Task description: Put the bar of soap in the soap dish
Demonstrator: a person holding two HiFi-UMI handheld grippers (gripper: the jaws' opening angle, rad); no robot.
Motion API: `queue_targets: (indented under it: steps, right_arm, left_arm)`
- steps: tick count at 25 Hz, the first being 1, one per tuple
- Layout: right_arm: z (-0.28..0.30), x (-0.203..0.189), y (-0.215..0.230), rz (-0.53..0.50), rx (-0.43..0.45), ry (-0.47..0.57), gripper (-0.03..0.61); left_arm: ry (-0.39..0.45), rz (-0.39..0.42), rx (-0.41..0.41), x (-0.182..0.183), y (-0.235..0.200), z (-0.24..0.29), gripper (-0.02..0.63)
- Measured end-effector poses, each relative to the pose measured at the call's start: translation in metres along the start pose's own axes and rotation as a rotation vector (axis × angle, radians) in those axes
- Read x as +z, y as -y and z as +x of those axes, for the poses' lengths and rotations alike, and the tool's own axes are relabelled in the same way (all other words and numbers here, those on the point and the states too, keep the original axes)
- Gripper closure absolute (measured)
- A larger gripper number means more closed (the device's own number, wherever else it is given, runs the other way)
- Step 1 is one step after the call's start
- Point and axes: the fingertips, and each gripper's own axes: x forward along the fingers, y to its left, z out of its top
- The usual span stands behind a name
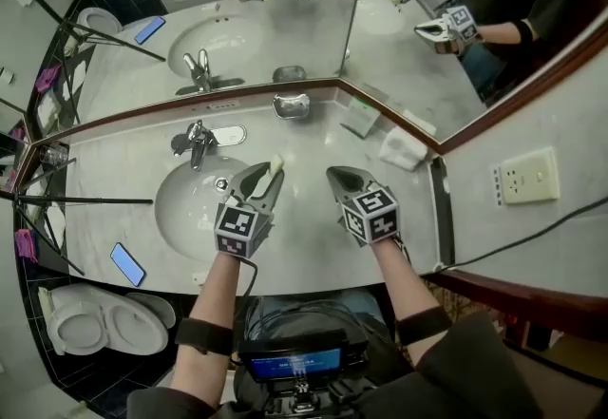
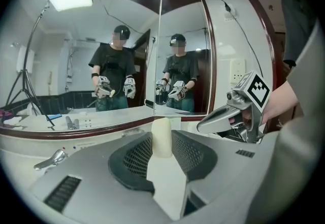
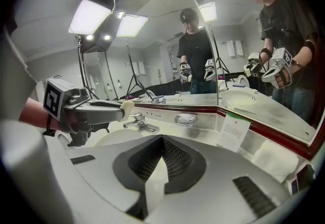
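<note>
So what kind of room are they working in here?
A bathroom, possibly a hotel's: a sink with a tap is set in a pale counter, a toilet stands beside it, and mirrors cover the corner walls.

The bar of soap (image 2: 162, 135) is a pale cream, round-ended block, clamped between the jaws of the left gripper (image 1: 269, 178). It stands roughly upright there, its top end poking out past the jaw tips. The soap dish (image 1: 292, 105) is a small shiny oval. It sits flat on the bench (image 1: 313, 137), ahead of those jaws at the foot of the mirror (image 1: 266, 28) and well apart from the soap.
</note>
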Motion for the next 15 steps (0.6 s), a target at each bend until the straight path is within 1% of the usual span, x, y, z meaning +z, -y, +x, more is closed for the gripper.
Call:
queue_targets:
  steps: [3, 5, 9, 15]
  right_arm:
    - [-0.002, -0.003, -0.003, -0.004, 0.003, 0.001, 0.56]
    - [-0.003, -0.005, -0.003, -0.009, 0.003, -0.002, 0.56]
    - [-0.006, -0.013, 0.002, -0.002, -0.003, -0.013, 0.56]
    - [-0.006, -0.029, 0.016, 0.022, -0.01, -0.032, 0.56]
  left_arm:
    - [-0.025, 0.04, -0.006, -0.005, 0.008, 0.002, 0.491]
    - [-0.055, 0.086, -0.015, -0.011, 0.015, 0.009, 0.492]
    - [-0.141, 0.177, -0.049, -0.04, 0.031, 0.027, 0.492]
    - [-0.29, 0.389, -0.125, -0.089, 0.056, 0.064, 0.492]
